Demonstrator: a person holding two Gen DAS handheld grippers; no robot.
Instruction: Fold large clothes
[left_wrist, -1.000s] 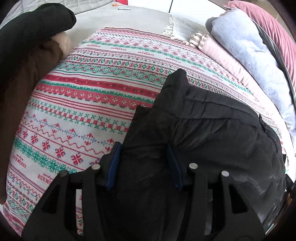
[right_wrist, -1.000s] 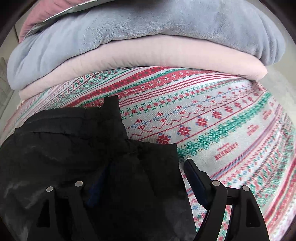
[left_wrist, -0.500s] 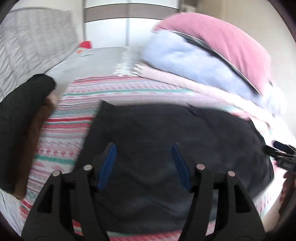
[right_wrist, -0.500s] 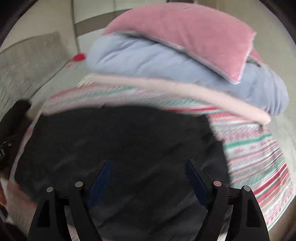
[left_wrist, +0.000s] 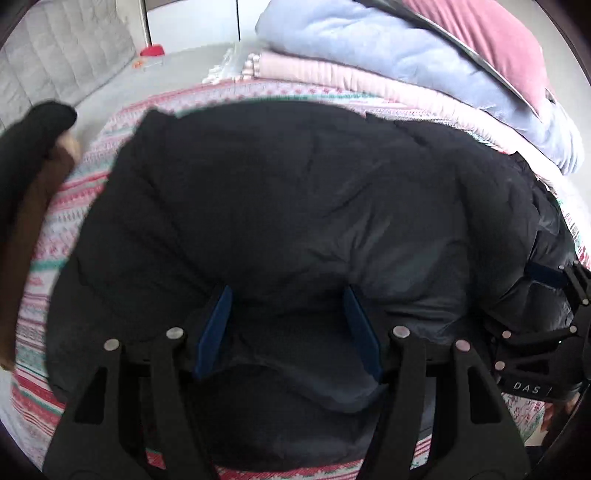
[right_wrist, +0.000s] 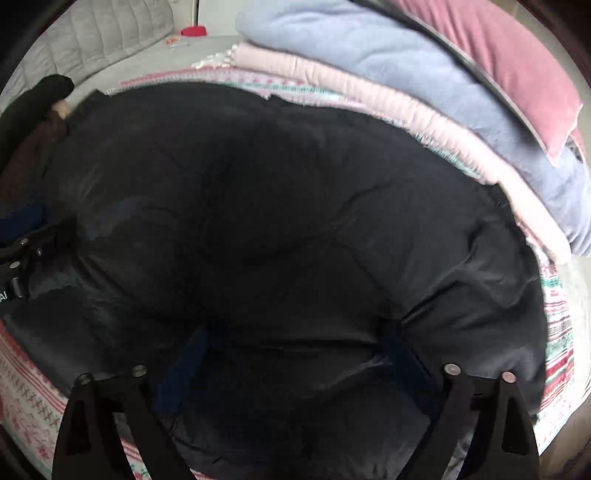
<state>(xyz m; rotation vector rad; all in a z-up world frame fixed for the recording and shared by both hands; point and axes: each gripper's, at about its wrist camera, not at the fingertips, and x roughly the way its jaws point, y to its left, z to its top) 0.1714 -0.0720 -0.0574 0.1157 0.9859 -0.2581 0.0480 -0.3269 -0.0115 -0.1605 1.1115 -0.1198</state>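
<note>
A large black puffer jacket (left_wrist: 295, 203) lies spread across the red, green and white patterned blanket (left_wrist: 55, 229). My left gripper (left_wrist: 290, 325) hovers over its near edge, jaws apart, with loose jacket fabric bulging between the blue pads (left_wrist: 218, 321) but not pinched. In the right wrist view the same jacket (right_wrist: 277, 203) fills the frame. My right gripper (right_wrist: 295, 365) is at its near edge, jaws opening wide, and fabric lies slack between them. Each gripper shows at the edge of the other's view: right gripper (left_wrist: 546, 295), left gripper (right_wrist: 22, 258).
Folded blue (left_wrist: 369, 40) and pale pink bedding (left_wrist: 332, 74) with a pink pillow (left_wrist: 498, 44) are stacked behind the jacket on the right. Dark and brown clothes (left_wrist: 26, 166) are piled at the left. A grey quilted headboard (left_wrist: 55, 62) stands at the back.
Both grippers swung round to face the bedding stack. The jacket went from a bunched heap in their jaws to lying spread flat. Both sets of jaws have widened off the fabric.
</note>
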